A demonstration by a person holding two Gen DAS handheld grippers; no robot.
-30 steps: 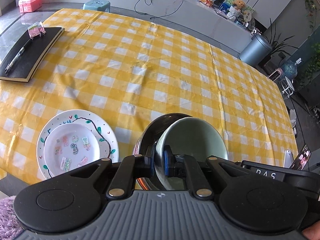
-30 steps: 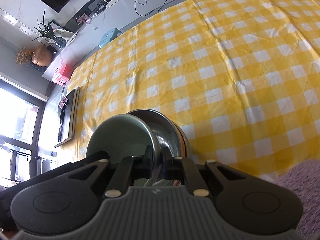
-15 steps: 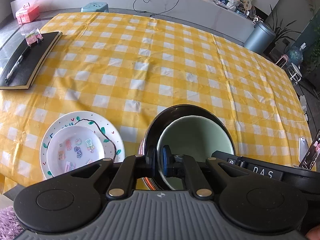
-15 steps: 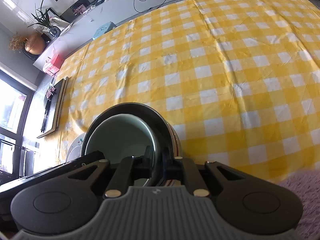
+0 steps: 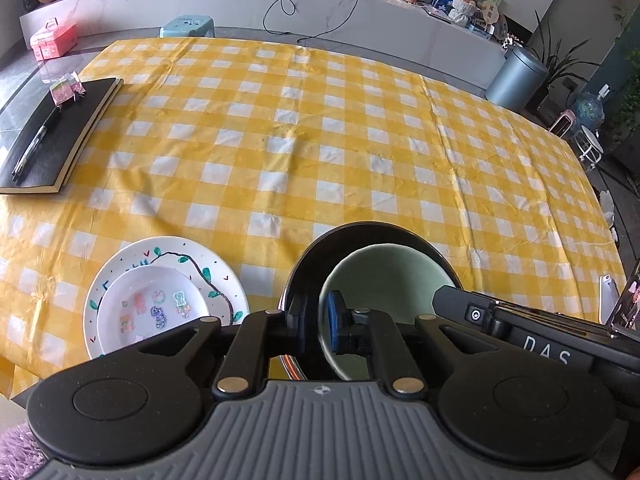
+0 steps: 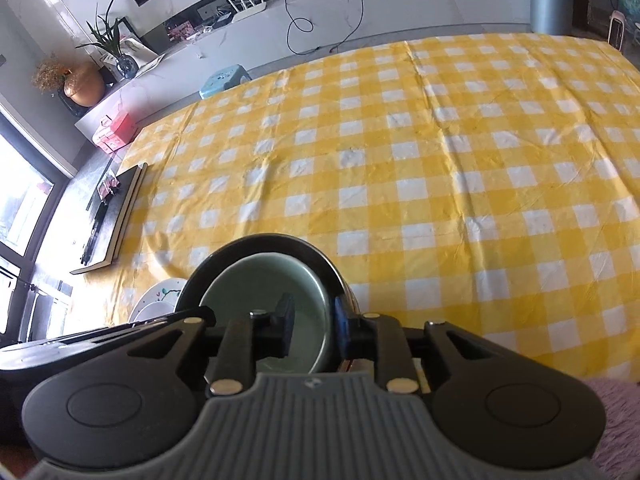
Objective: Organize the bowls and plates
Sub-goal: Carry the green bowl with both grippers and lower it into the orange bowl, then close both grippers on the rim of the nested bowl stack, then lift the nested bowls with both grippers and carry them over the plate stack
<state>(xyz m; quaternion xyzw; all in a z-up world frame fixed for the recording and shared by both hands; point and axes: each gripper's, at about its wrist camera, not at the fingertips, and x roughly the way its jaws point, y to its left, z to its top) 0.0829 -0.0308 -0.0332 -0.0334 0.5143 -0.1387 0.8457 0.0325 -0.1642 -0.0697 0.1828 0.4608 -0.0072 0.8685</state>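
Observation:
A pale green bowl [image 5: 390, 276] sits inside a larger dark metal bowl [image 5: 316, 264] near the table's front edge. My left gripper [image 5: 318, 322] is shut on the left rims of both bowls. My right gripper [image 6: 312, 320] has opened and straddles the green bowl's right rim [image 6: 320, 300] inside the dark bowl [image 6: 280, 242]. A small white plate with stickers [image 5: 154, 310] lies on a larger white plate with a vine drawing [image 5: 120, 268] to the left of the bowls.
The table has a yellow checked cloth [image 5: 320, 140]. A black notebook [image 5: 56, 136] with a pen lies at the far left. A phone [image 5: 624, 300] stands at the right edge. A purple rug [image 6: 616, 420] is below the table.
The green bowl has settled down into the dark bowl. My right gripper's jaws have spread apart and let go of the rim. Both cameras have tilted up a little.

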